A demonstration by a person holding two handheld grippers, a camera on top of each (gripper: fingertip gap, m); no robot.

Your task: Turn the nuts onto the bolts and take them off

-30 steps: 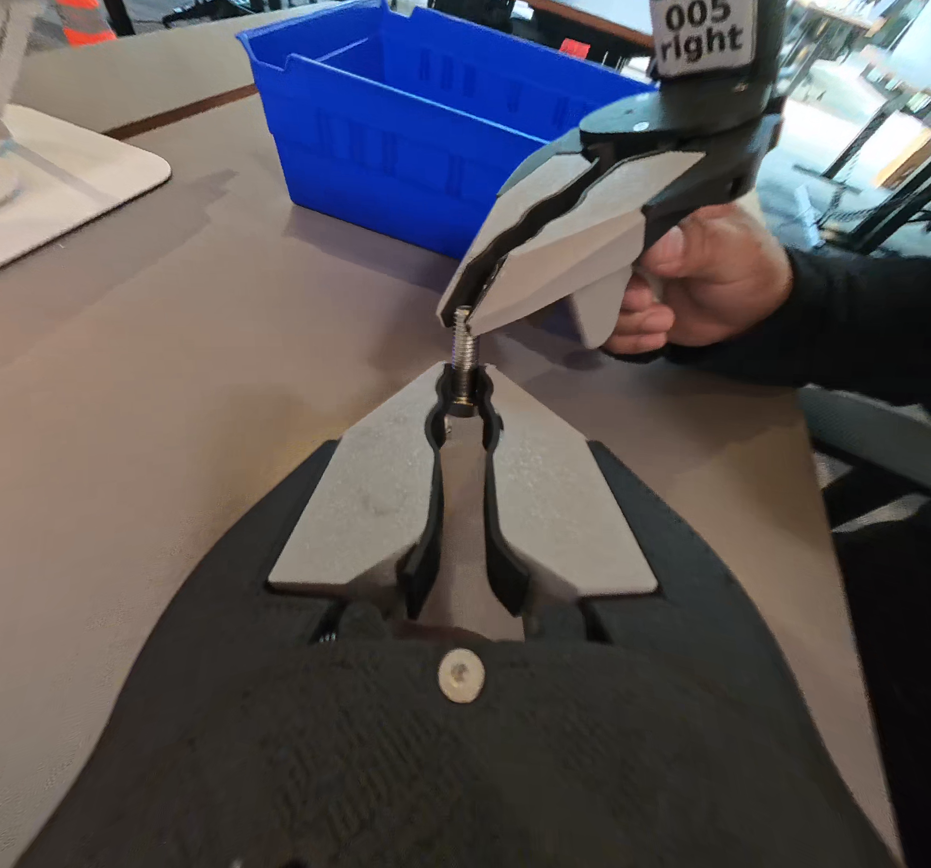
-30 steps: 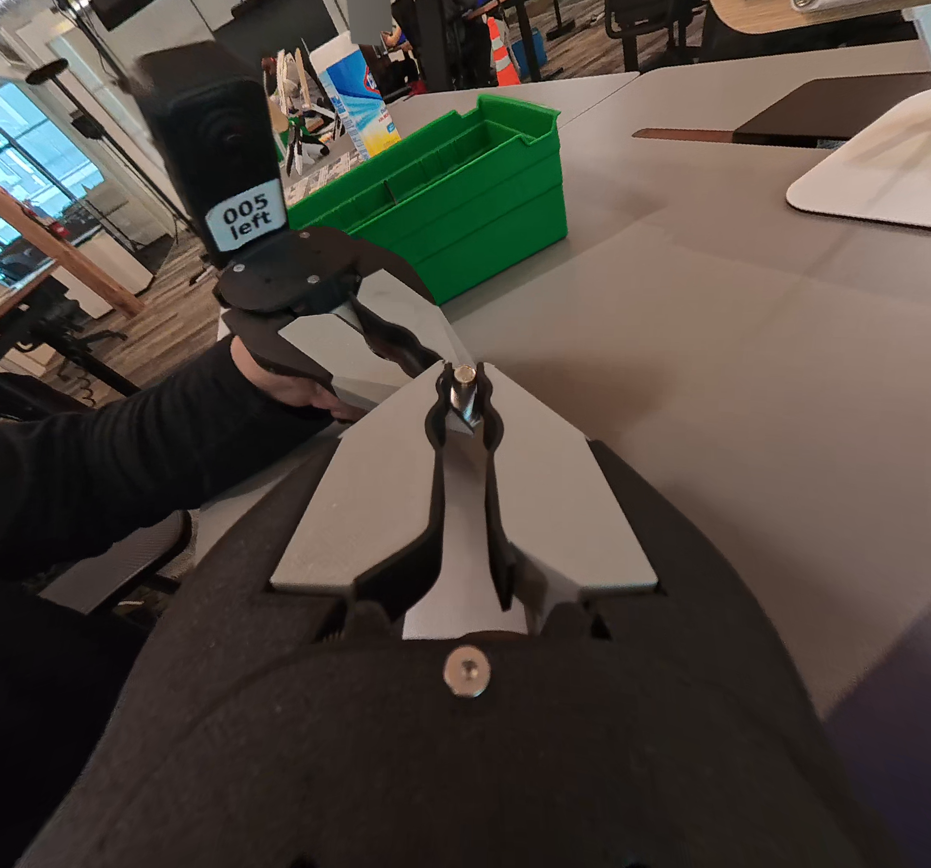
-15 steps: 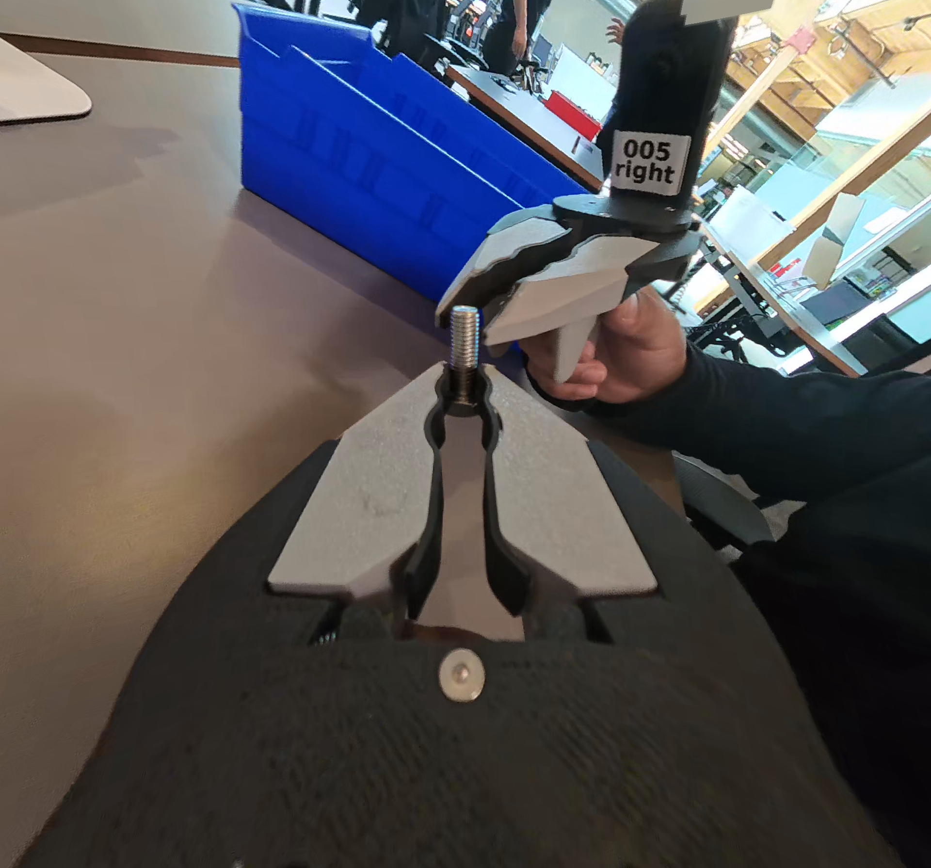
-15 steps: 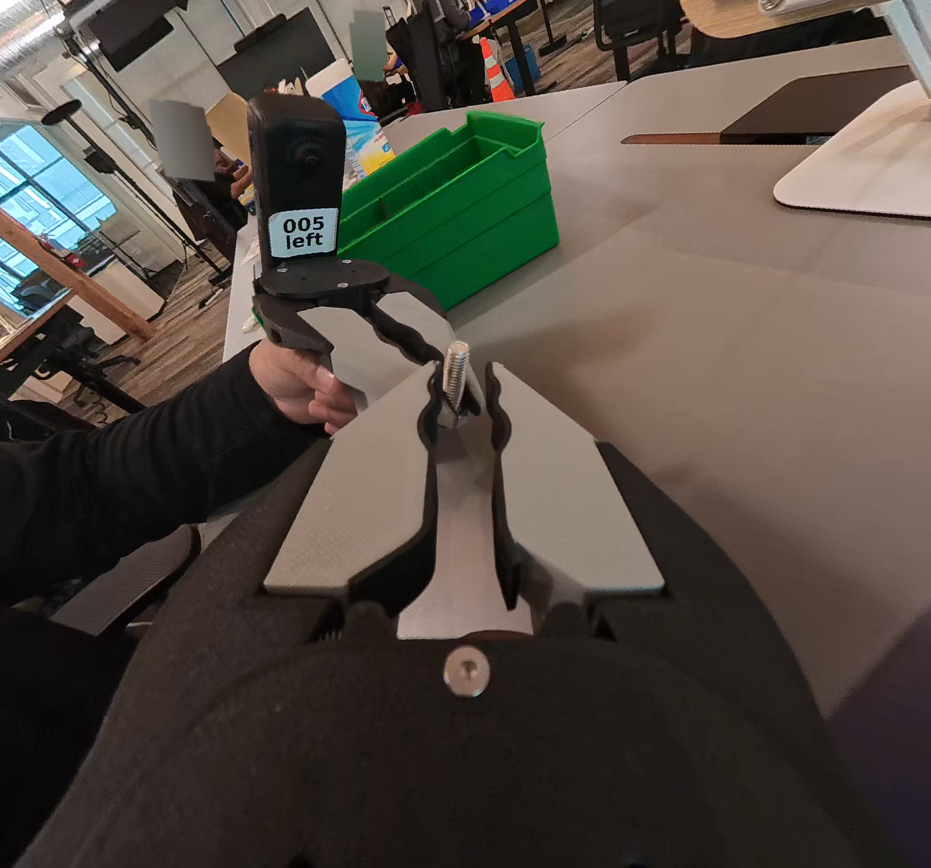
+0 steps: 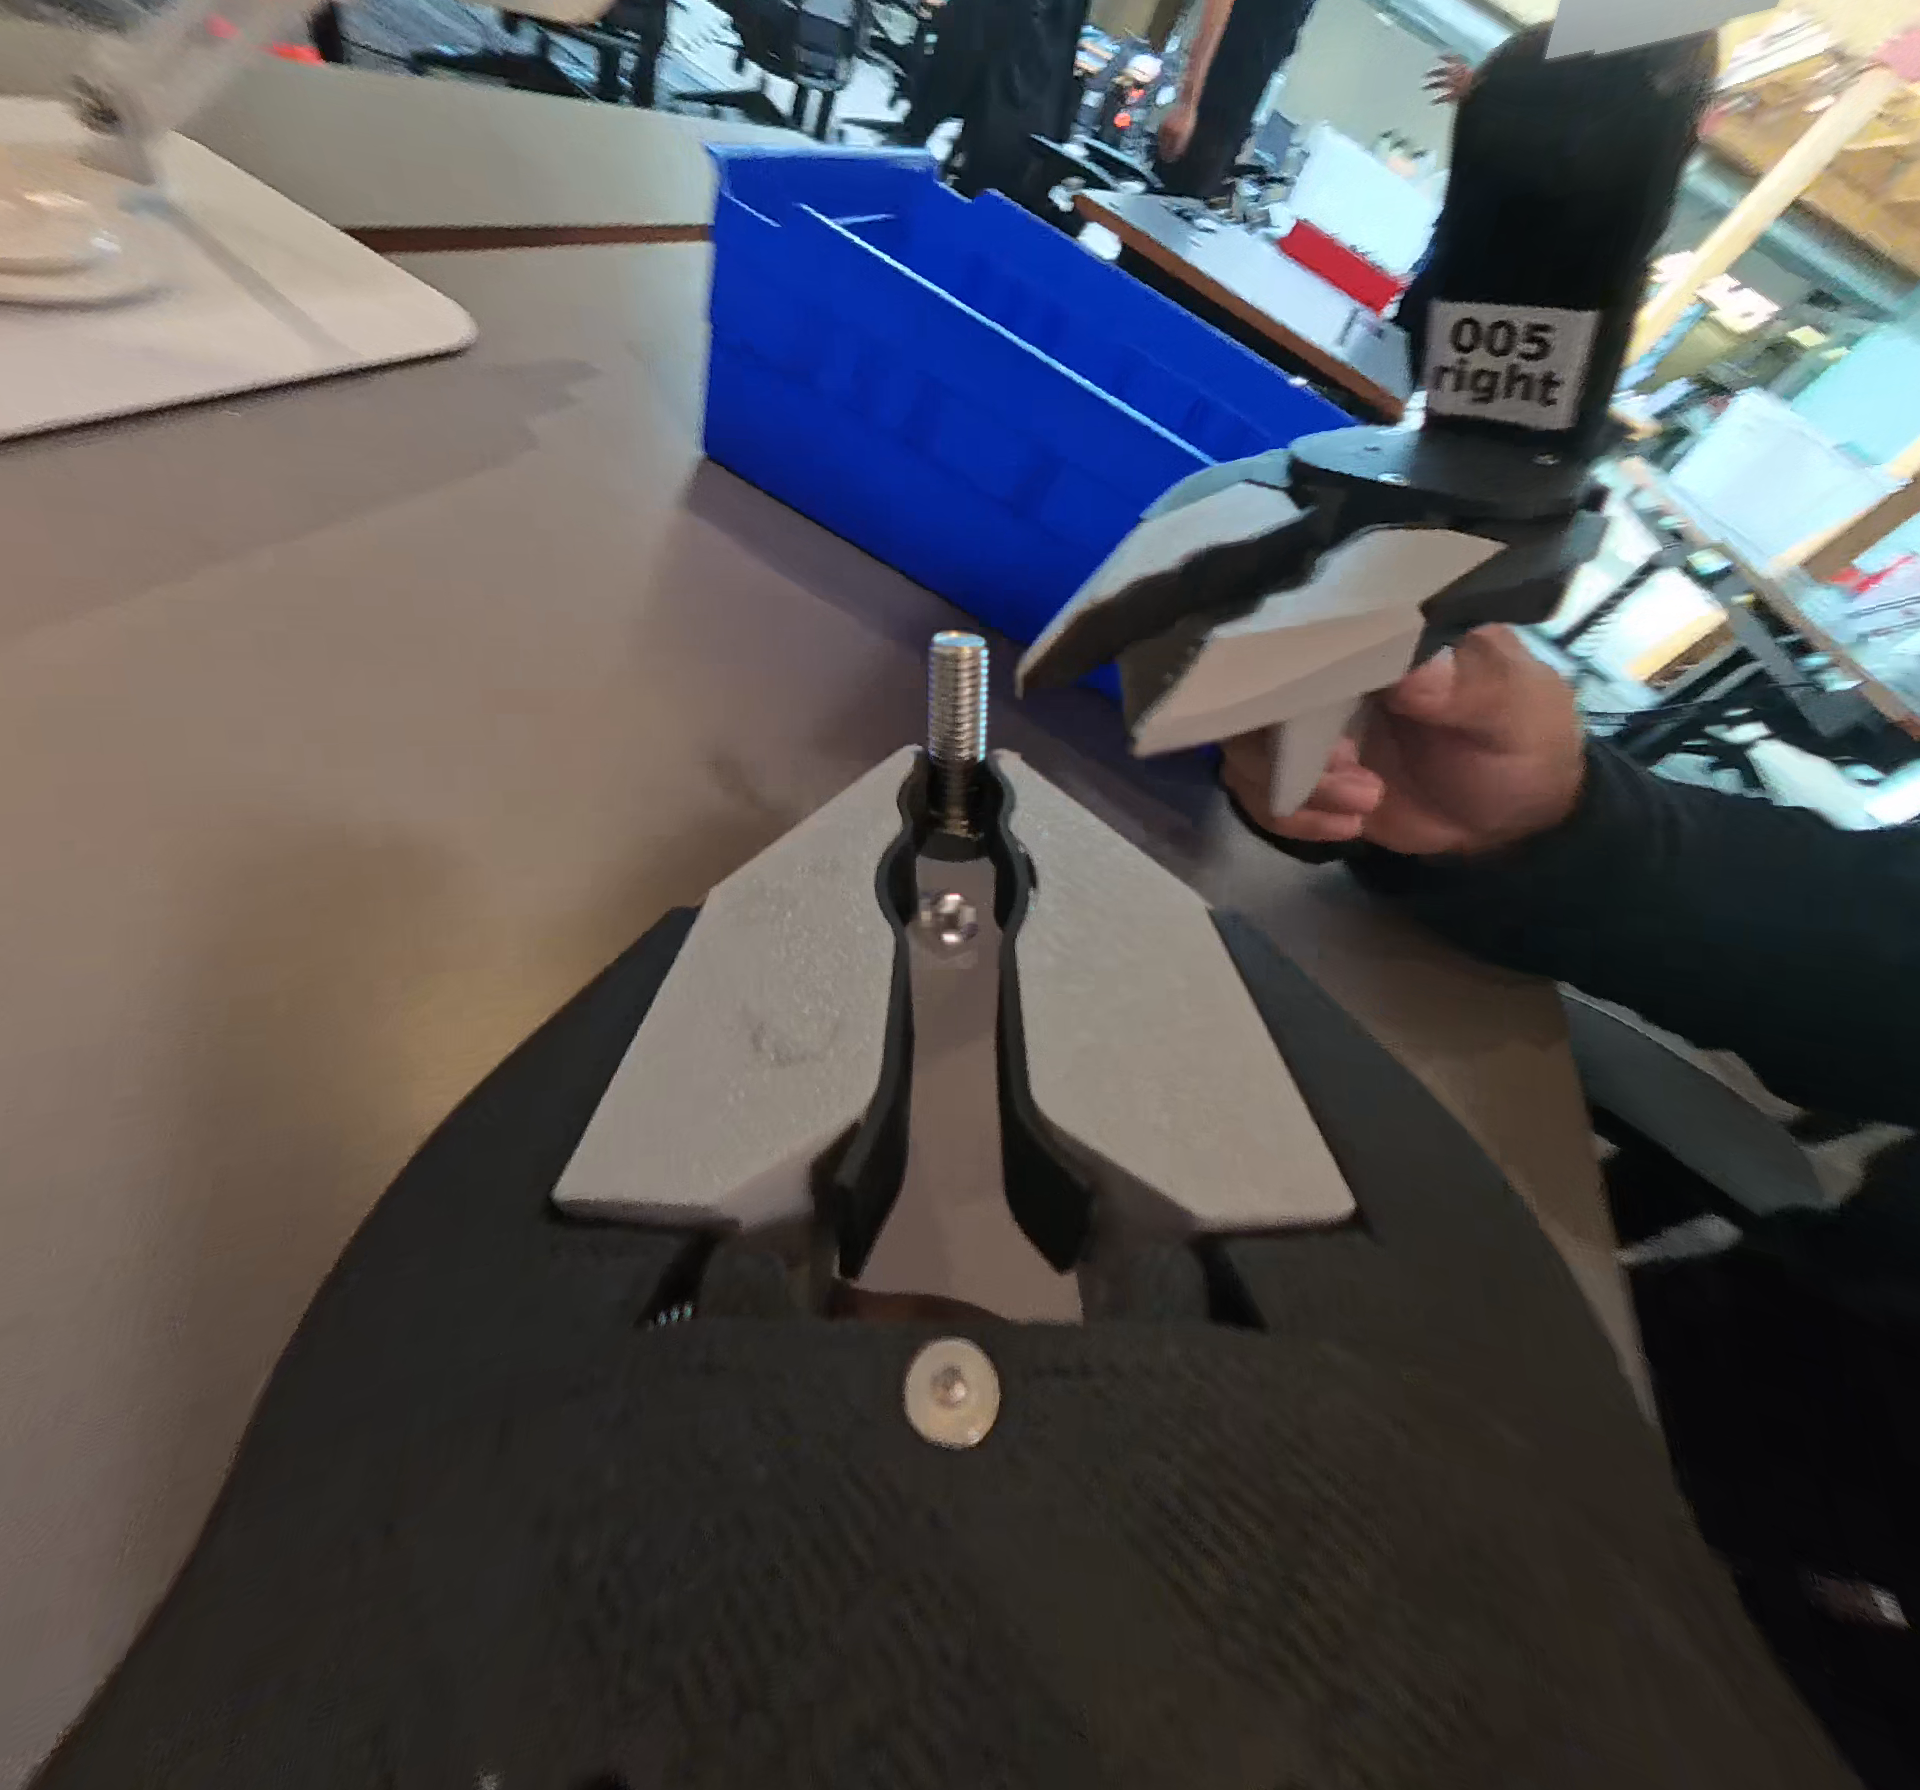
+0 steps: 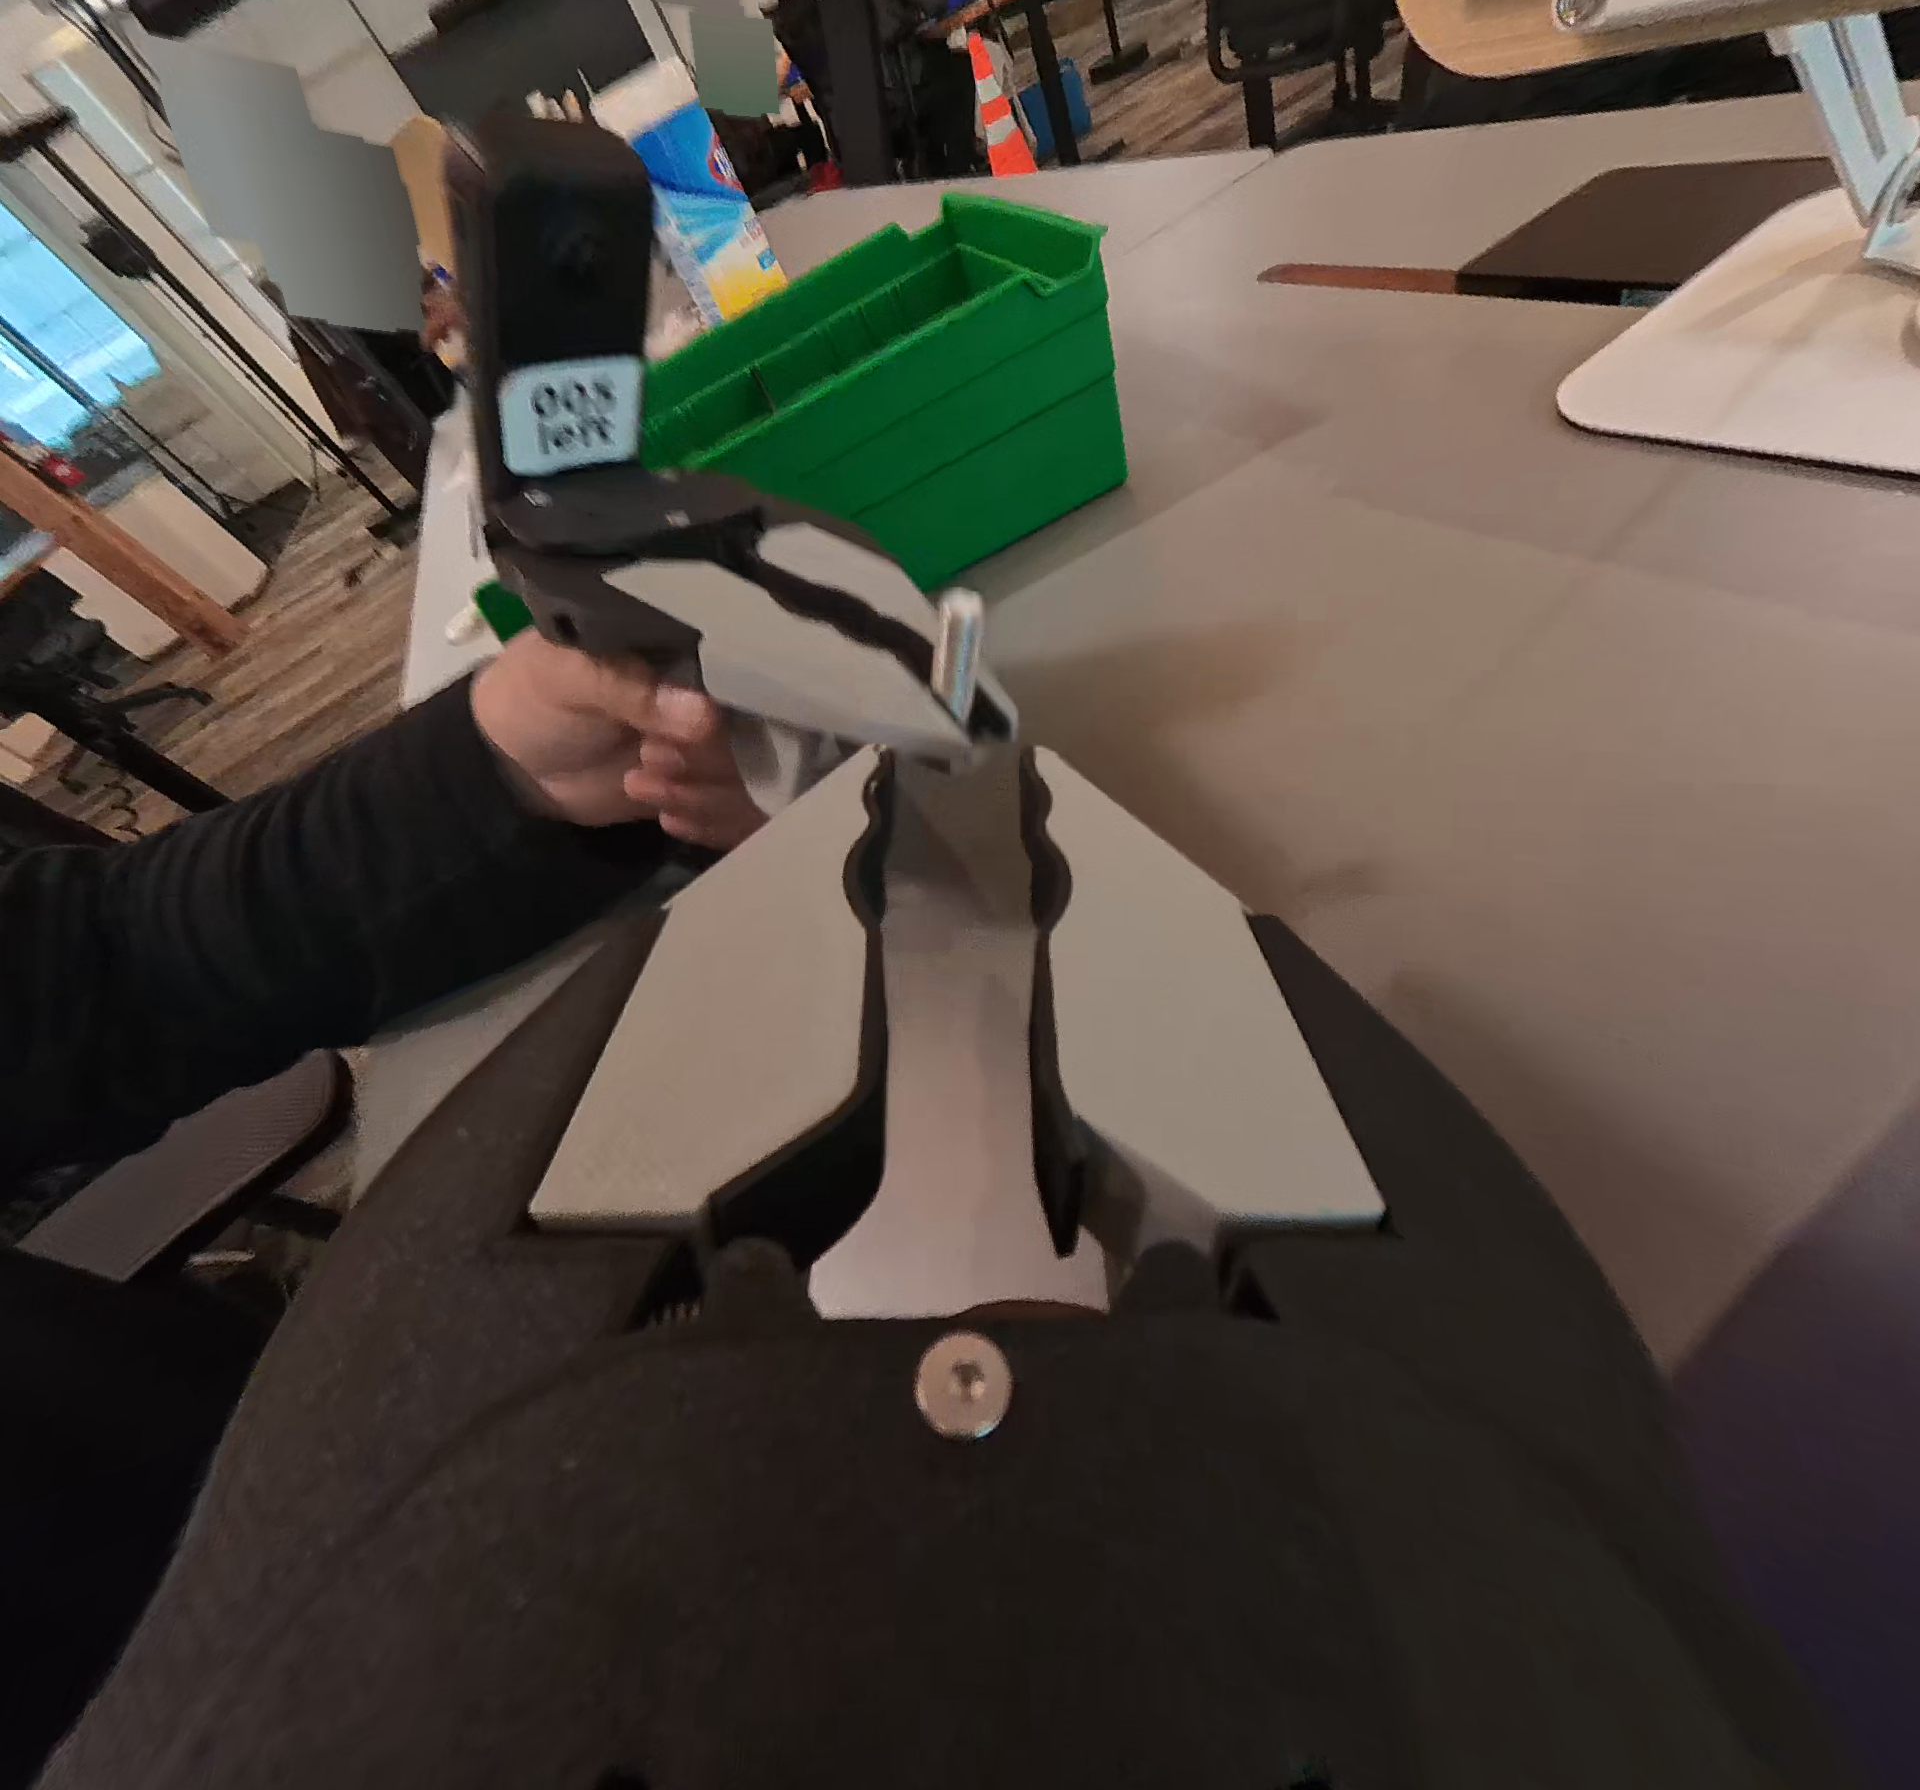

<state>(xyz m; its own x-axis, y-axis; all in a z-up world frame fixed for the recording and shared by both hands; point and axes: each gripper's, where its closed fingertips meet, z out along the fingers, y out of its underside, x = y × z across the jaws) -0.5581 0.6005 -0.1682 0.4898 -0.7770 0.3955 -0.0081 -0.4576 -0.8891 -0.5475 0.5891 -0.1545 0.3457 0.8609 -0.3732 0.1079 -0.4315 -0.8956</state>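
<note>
An open office stretches behind — chairs, other desks, standing people, an orange cone far back in the right wrist view. The grey-brown desk (image 5: 364, 701) carries everything, with a white monitor base (image 6: 1766, 390) at its far side.

A blue bin (image 5: 935, 410) sits on the desk in the left wrist view, near the right claw and behind it. A green bin (image 6: 914, 410) with inner dividers sits in the right wrist view, behind the left claw; a blue-and-white carton stands past it.

The left claw (image 5: 956, 784), gripped by a hand (image 6: 592, 743) in a black sleeve, is clenched on the bolt (image 5: 958, 712). The bolt stands upright between the fingertips, its threaded shank poking up above them, bare of any nut along the part that shows; its head shows below, between the fingers. From the right wrist view the same bolt (image 6: 961, 649) leans out at the tip of the left claw, blurred.

The right claw (image 6: 951, 774) is released — its fingers stand apart with nothing between them. It sits just to the right of the bolt, not touching it, held by the other hand (image 5: 1455, 764).

Where the nut is I cannot tell.
</note>
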